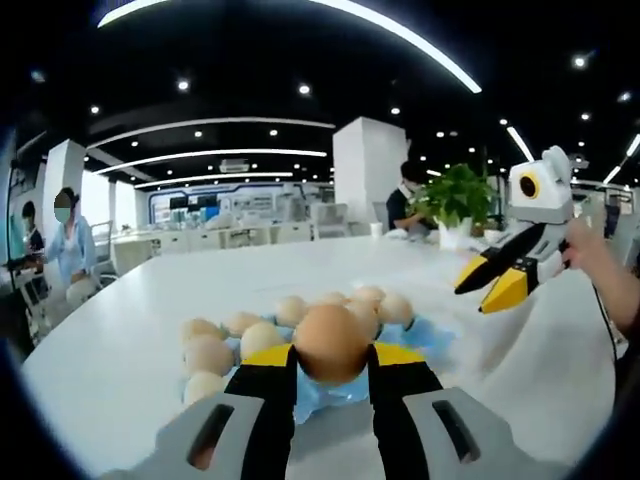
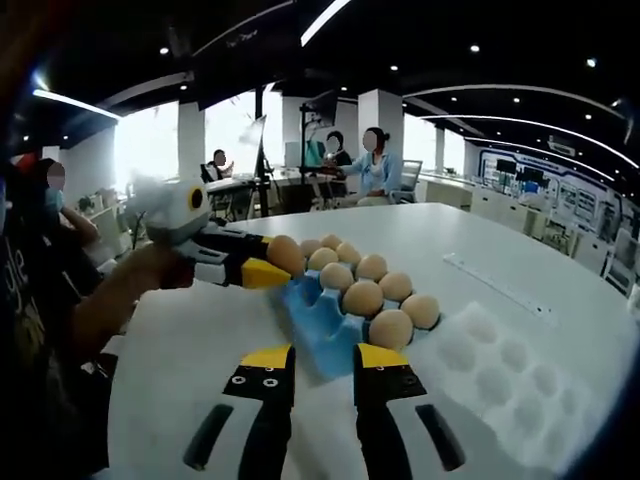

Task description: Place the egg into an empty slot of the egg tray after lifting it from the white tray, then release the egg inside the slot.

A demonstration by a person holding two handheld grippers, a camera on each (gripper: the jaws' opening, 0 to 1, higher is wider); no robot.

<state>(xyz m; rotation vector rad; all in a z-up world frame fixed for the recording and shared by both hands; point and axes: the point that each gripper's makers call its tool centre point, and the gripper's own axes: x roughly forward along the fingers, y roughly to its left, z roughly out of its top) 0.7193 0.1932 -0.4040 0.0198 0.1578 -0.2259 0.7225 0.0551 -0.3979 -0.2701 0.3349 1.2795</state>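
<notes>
Landmark: the blue moulded egg tray (image 2: 318, 322) on the white tabletop (image 2: 560, 265).

- Left gripper (image 1: 332, 362), black jaws with yellow tips, is clenched on a brown egg (image 1: 331, 343). The egg sits between the tips, held above the near edge of the blue tray (image 1: 425, 338). In the right gripper view the same left gripper (image 2: 272, 262) reaches in from the left, the carried egg (image 2: 285, 255) at the tray's far-left corner, above its rim.
- Blue tray: most slots hold brown eggs (image 2: 363, 298). The near-left end shows bare blue cups, so open slots lie there, just below the carried egg.
- White moulded tray (image 2: 505, 375) lies just beside the blue tray, on its right. Its round dimples look bare.
- Right gripper (image 2: 324, 362) hovers near the blue tray's near edge, jaws apart, nothing between them. In the left gripper view it (image 1: 488, 282) hangs to the right of the tray, raised off the table.
- People sit at desks well beyond the tray.

Step, as judged: the lift is done; the egg is in transit to a slot.

Next move calls for: centring the egg over a bare blue cup, lowering until it seats, then easing the jaws apart. Neighbouring eggs are close, so a straight descent is wise.
</notes>
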